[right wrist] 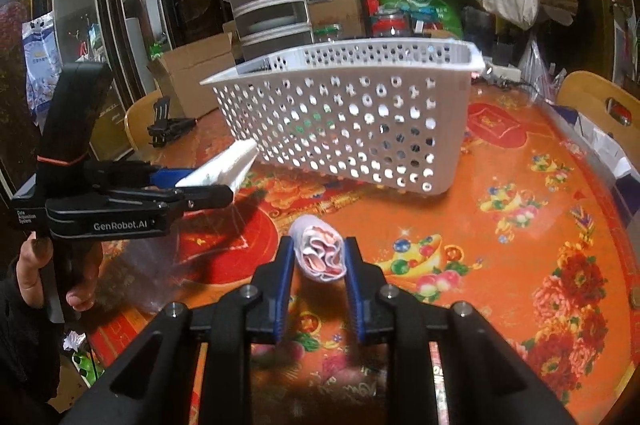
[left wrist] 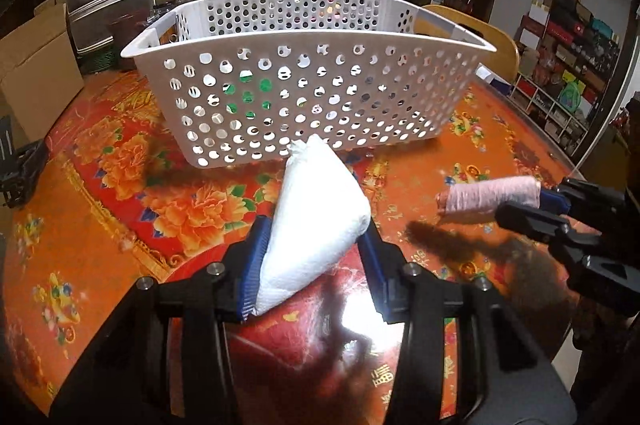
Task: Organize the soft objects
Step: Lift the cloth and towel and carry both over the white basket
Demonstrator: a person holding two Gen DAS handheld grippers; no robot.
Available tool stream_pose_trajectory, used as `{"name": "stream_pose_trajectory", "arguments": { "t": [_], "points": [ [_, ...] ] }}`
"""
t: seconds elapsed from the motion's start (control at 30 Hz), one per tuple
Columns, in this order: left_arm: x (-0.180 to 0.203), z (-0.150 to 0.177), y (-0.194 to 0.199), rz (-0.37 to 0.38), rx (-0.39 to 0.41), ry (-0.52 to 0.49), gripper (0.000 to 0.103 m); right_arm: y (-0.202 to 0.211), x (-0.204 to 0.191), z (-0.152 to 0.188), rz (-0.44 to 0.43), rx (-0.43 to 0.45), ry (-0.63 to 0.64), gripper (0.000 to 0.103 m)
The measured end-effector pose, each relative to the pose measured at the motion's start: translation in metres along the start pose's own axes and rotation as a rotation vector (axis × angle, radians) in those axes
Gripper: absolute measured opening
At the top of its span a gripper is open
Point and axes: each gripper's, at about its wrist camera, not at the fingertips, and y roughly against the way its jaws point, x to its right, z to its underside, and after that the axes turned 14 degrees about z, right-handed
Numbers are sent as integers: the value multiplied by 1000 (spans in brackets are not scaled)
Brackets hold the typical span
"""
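White folded cloth (left wrist: 316, 225) sits clamped in the left gripper (left wrist: 316, 245); the right gripper (right wrist: 318, 265) grips a pink roll (right wrist: 320, 257). Ahead of both stands the basket (left wrist: 304, 97).

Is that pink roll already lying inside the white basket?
No, the pink roll is clamped in the right tongs above the table, short of the white basket.

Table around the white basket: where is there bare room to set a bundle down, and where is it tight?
Free: the orange tablecloth right of the right gripper and its pink roll, in front of the basket. Also the floral patch left of the left gripper, which holds the white bundle. Crowded: behind the basket, with jars and bags, and the strip between the grippers.
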Motion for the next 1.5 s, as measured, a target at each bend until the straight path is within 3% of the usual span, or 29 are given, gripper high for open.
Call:
{"name": "stream_pose_trajectory", "arguments": {
  "t": [0.43,0.87,1.2,1.5],
  "points": [
    [7,-6,40,8,87,-7,42,39,-4,-19,14,78,0,23],
    [34,-35,101,-8,195,-61,42,80,4,-63,52,182,-3,23],
    [41,-106,114,3,200,-86,42,80,9,-120,100,214,23,23],
    [11,-184,44,-44,66,-22,42,21,22,-176,153,106,24,23]
  ]
}}
